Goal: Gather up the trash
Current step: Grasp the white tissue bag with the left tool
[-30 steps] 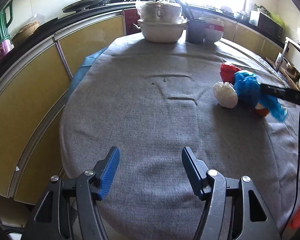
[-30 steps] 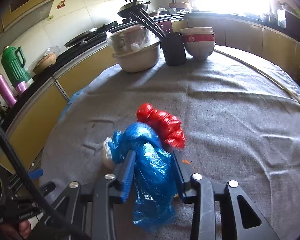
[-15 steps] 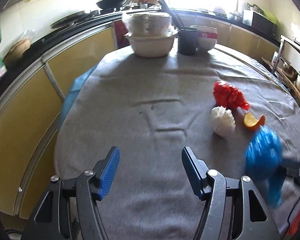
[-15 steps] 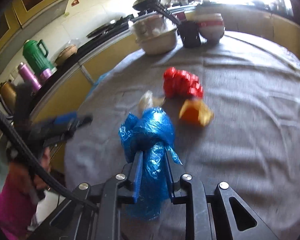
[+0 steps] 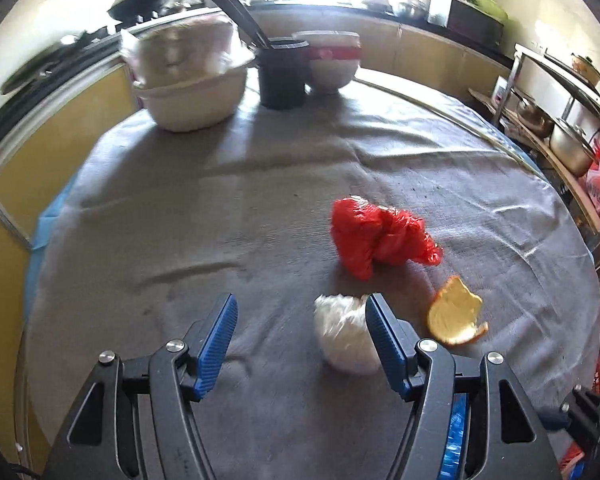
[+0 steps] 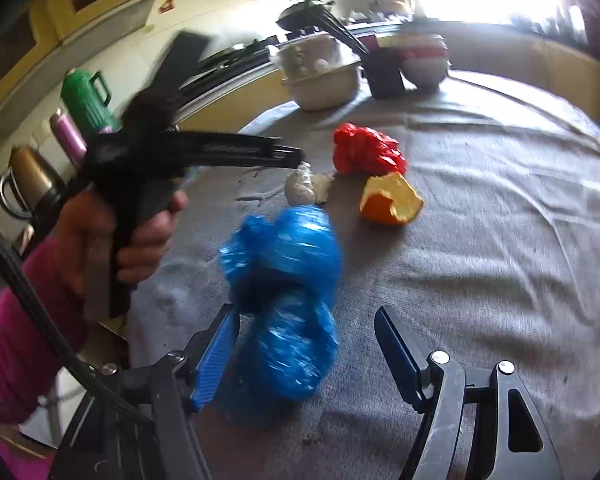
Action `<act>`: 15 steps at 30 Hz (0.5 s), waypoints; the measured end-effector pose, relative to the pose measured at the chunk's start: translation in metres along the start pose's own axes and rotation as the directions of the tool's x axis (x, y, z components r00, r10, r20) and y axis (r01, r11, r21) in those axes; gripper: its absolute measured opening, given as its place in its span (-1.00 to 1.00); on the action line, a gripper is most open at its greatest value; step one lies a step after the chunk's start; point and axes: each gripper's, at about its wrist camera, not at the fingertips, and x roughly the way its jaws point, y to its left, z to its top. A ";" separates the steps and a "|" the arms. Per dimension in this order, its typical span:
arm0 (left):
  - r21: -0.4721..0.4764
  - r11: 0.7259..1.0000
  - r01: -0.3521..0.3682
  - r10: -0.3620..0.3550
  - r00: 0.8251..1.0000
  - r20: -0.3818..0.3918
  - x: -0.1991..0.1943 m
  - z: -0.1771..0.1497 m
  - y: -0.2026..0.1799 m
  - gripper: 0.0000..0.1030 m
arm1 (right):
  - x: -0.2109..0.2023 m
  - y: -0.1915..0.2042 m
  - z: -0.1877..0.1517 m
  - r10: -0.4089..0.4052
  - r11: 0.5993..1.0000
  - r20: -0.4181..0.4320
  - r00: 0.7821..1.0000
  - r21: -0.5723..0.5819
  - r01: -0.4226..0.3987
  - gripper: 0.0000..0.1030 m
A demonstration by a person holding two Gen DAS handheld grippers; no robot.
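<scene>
On the grey tablecloth (image 5: pixel 180 208) lie a crumpled red bag (image 5: pixel 376 236), a white crumpled wad (image 5: pixel 344 336) and an orange peel (image 5: pixel 456 312). My left gripper (image 5: pixel 300 332) is open, low over the cloth, and the white wad sits just inside its right finger. In the right wrist view the same red bag (image 6: pixel 366 150), white wad (image 6: pixel 306 184) and peel (image 6: pixel 392 200) show. My right gripper (image 6: pixel 306 344) is open, with a blurred blue plastic bag (image 6: pixel 288 292) between its fingers, near the left one. The left gripper (image 6: pixel 296 156) reaches over the white wad.
At the table's far end stand a stack of white basins (image 5: pixel 192 80), a black chopstick holder (image 5: pixel 282 72) and a red-and-white bowl (image 5: pixel 332 60). Yellow cabinets (image 5: pixel 40 152) run along the left. A metal rack with pots (image 5: pixel 564 136) stands right.
My right gripper lifted the blue bag off the pile, drew back towards the table's near edge and opened. My left gripper moved right and forward to the white wad.
</scene>
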 end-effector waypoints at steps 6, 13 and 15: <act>-0.059 0.992 0.112 -0.116 0.990 -0.081 0.026 0.006 0.007 -0.17 | 0.019 0.007 -0.001 -0.010 0.999 -0.011 1.000 -0.036 0.010 -0.33; -0.114 0.979 0.171 -0.180 0.981 -0.078 0.015 -0.007 0.009 -0.57 | 0.002 0.002 -0.007 -0.014 1.000 0.032 0.999 0.019 0.013 -0.43; -0.119 0.978 0.172 -0.181 0.981 -0.069 0.005 -0.015 0.009 -0.57 | -0.010 -0.001 -0.010 -0.022 0.999 0.056 0.998 0.046 0.019 -0.43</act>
